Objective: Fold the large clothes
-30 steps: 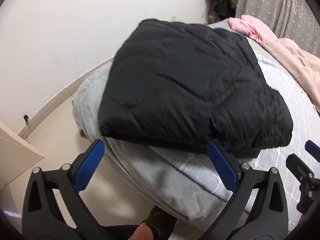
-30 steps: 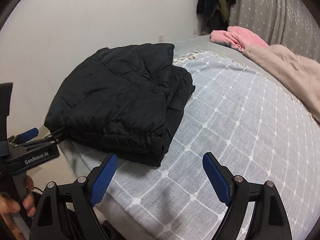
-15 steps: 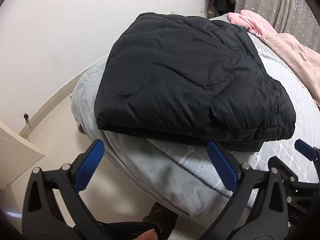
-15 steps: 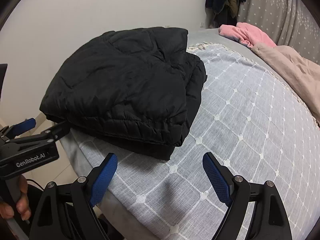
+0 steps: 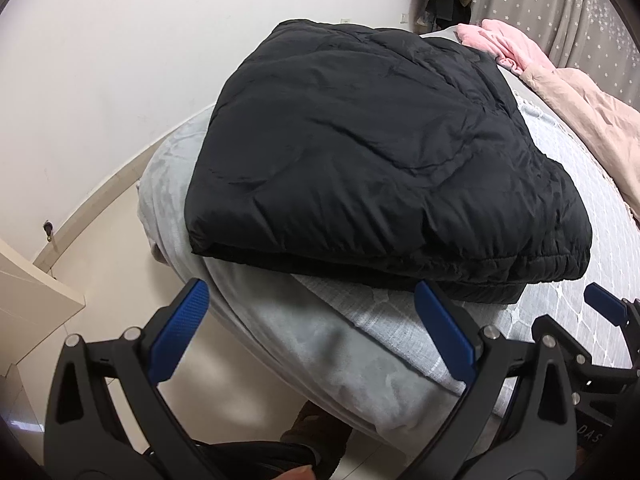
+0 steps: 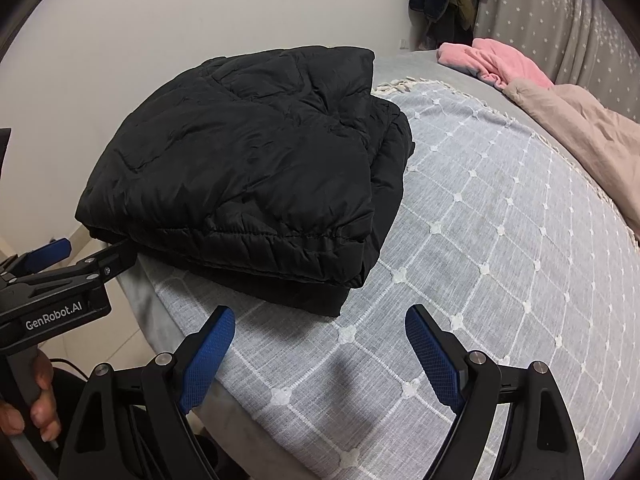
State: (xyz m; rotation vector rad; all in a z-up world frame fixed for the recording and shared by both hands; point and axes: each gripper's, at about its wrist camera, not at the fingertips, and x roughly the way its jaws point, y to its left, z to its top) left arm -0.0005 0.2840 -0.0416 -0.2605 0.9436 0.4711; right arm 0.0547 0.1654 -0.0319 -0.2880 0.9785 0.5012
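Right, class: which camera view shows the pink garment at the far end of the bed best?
The right wrist view: the pink garment lies open to sight on the grey bedspread, beside the beige quilt. In the left wrist view the black jacket hides part of the garment near the frame's edge.

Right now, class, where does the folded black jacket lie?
The black jacket lies on the near left corner of the bed, left of the grey checked blanket, far from the pink garment.
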